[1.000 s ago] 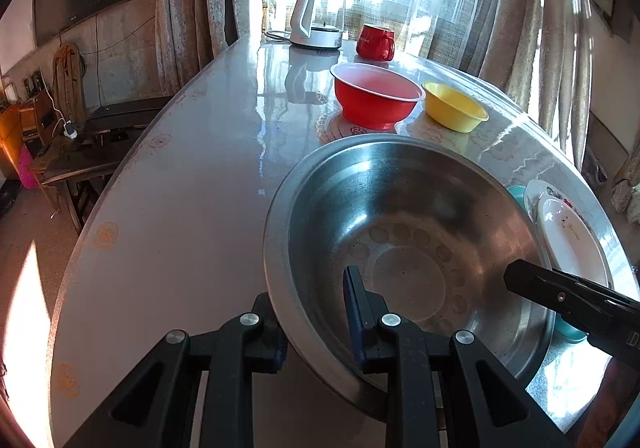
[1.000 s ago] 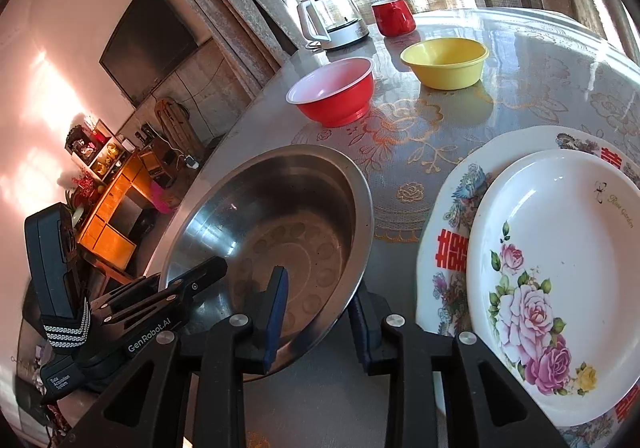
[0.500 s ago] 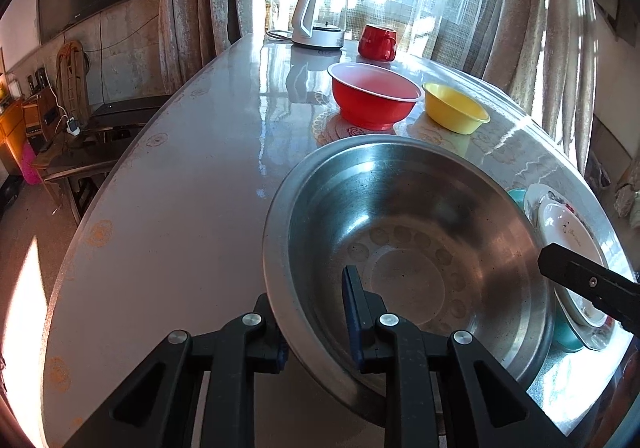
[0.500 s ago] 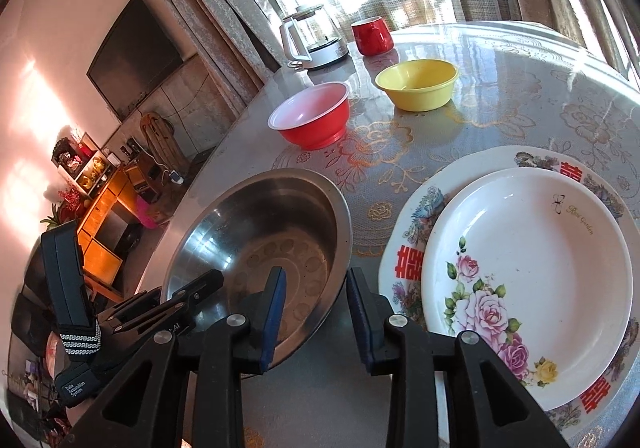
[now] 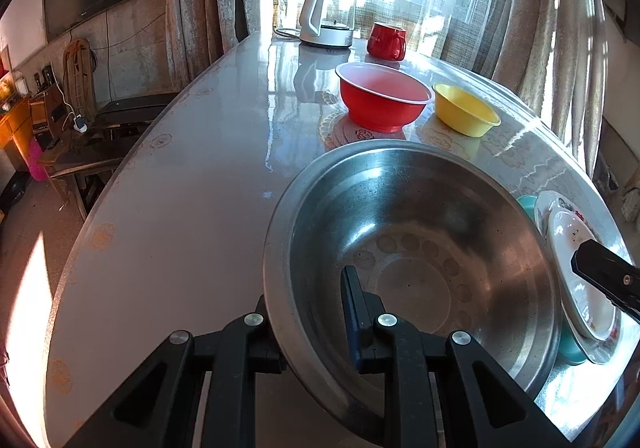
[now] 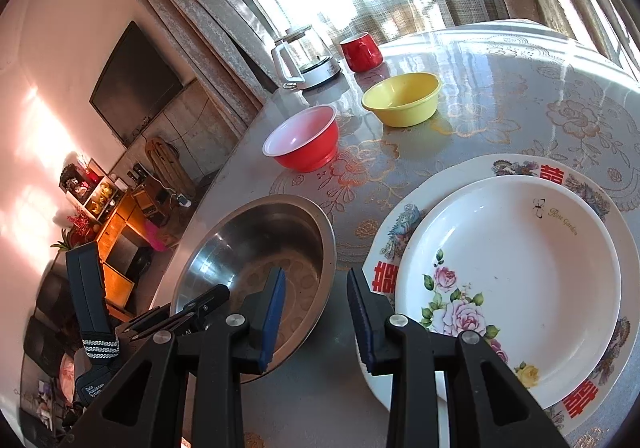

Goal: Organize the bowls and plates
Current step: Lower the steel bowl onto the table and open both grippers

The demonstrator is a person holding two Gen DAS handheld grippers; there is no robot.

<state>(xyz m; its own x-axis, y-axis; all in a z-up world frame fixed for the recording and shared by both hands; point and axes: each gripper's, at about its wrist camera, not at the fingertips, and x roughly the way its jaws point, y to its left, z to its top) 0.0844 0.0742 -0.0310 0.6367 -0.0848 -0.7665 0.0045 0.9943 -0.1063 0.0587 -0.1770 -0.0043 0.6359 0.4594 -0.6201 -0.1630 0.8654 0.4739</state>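
A large steel bowl (image 5: 416, 248) sits on the table; it also shows in the right wrist view (image 6: 256, 252). My left gripper (image 5: 308, 312) straddles its near rim, one finger outside and one inside, with a gap to the rim. My right gripper (image 6: 316, 312) is open and empty above the bowl's right rim, beside a white rose plate (image 6: 520, 284) stacked on a larger patterned plate (image 6: 592, 176). A red bowl (image 5: 382, 96) and a yellow bowl (image 5: 464, 110) stand farther back.
A white kettle (image 5: 326, 20) and a red mug (image 5: 386, 40) stand at the table's far end by the curtains. A teal dish (image 5: 528, 204) peeks from under the plates. The table's left edge (image 5: 100, 208) drops to the floor and low furniture.
My right gripper has pulled back and up from the steel bowl's rim, drifting right toward the plates. My left gripper stays on the rim and the bowl sits in place.
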